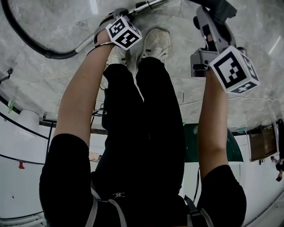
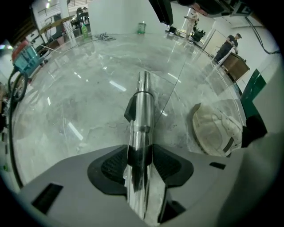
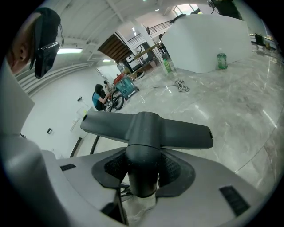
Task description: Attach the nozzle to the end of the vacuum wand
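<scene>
The chrome vacuum wand (image 2: 143, 111) runs out between the pads of my left gripper (image 2: 141, 162), which is shut on it; its free end points down at the marble floor. In the head view the wand (image 1: 148, 5) shows at the top, past the left gripper (image 1: 117, 15), with a black hose (image 1: 26, 40) curving away to the left. My right gripper (image 3: 144, 170) is shut on the neck of the black T-shaped nozzle (image 3: 146, 128), whose crossbar lies ahead of the jaws. In the head view the right gripper (image 1: 208, 26) is at the upper right, apart from the wand.
The person's pale shoes (image 1: 155, 42) and black-trousered legs stand between the two grippers; one shoe (image 2: 217, 128) lies close to the right of the wand. A green bottle (image 2: 141, 27) and a rope coil sit far off on the floor. People stand in the distance (image 2: 228, 44).
</scene>
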`<state>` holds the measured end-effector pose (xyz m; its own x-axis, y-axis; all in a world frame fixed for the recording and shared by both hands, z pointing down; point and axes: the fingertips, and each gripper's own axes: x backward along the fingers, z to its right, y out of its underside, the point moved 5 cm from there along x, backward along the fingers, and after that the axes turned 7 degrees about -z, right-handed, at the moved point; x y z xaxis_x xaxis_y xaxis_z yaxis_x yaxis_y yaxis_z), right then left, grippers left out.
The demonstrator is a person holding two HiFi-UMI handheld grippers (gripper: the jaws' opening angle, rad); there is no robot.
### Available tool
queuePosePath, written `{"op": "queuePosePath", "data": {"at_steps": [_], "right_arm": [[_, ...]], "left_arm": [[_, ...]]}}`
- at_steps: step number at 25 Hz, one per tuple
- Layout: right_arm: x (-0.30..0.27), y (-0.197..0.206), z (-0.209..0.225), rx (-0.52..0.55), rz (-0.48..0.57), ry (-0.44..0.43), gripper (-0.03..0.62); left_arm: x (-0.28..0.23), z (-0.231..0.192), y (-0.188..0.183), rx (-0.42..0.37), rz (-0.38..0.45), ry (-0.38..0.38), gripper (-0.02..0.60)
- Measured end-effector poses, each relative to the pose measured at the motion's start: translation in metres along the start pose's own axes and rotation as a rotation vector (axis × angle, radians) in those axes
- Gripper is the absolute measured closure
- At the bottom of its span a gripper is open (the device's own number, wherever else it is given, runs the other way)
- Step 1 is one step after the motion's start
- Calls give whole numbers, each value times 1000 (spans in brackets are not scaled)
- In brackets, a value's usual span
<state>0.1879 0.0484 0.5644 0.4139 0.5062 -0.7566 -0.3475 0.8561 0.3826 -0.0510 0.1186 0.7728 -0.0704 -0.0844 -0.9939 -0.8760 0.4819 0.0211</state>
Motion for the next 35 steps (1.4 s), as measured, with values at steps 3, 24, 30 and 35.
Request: {"op": "queuePosePath", "data": {"at_steps": [3,24,30,35], "right_arm": [[-5,5,6,8,-14,3,405],[43,-39,-58,-151,70,-189,405],[57,-58,-101,-161,93,-297,407],[57,-69,-130,-147,112,-435,405]], "left_arm": [[-8,0,1,-41,-21,-5,416],[207,23,-27,-98,279,90,416],[246,10,-17,-98,304,113,416],[253,-2,-14,-78,317,118,416]]}}
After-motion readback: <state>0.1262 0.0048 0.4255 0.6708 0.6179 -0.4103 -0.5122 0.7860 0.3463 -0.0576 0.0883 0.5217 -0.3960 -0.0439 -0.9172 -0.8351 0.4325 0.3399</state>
